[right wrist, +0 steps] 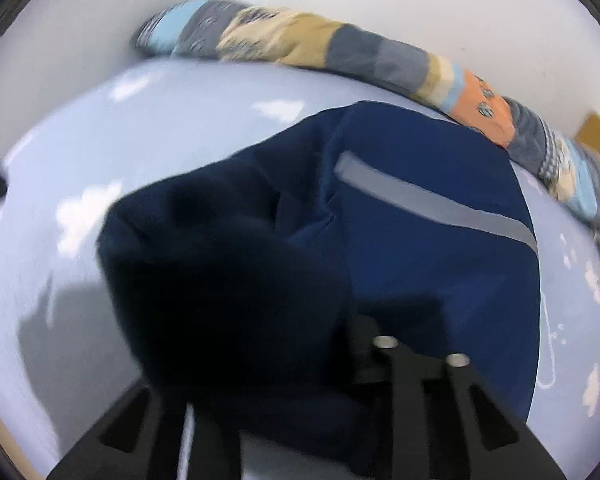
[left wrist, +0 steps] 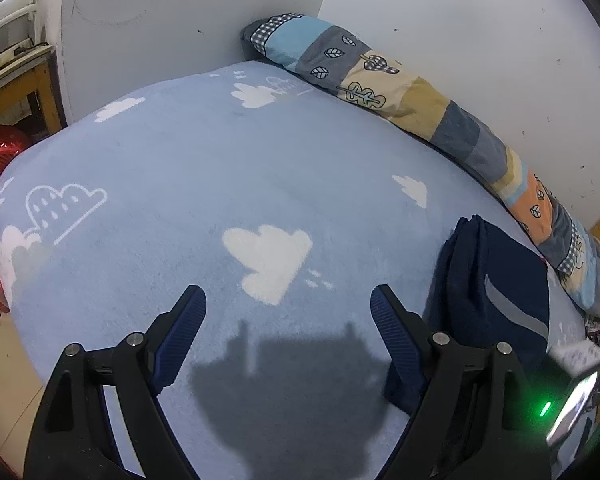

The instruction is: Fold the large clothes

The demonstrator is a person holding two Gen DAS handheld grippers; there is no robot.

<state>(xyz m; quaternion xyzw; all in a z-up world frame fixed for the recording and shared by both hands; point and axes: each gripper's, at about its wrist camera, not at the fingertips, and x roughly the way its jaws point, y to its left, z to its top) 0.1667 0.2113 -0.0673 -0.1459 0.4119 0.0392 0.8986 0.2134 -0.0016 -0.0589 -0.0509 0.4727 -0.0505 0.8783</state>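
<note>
A dark navy garment (right wrist: pixel 432 260) with a grey stripe (right wrist: pixel 432 196) lies folded on the light blue cloud-print blanket (right wrist: pixel 180 128). In the right wrist view a bunched navy fold (right wrist: pixel 220 272) is draped over my right gripper (right wrist: pixel 288 344) and hides its fingertips, so its grip cannot be seen. The picture there is blurred. In the left wrist view my left gripper (left wrist: pixel 288 300) stands wide open above bare blanket (left wrist: pixel 220 168), with nothing between its fingers. The garment (left wrist: pixel 496 280) lies just right of its right finger (left wrist: pixel 392 328).
A rolled patchwork quilt (left wrist: pixel 380 80) runs along the white wall (left wrist: pixel 460 40) at the bed's far edge. Past the bed's left edge stand a wooden frame (left wrist: pixel 20 80) and a red object (left wrist: pixel 0 152). A device with a green light (left wrist: pixel 546 408) shows at lower right.
</note>
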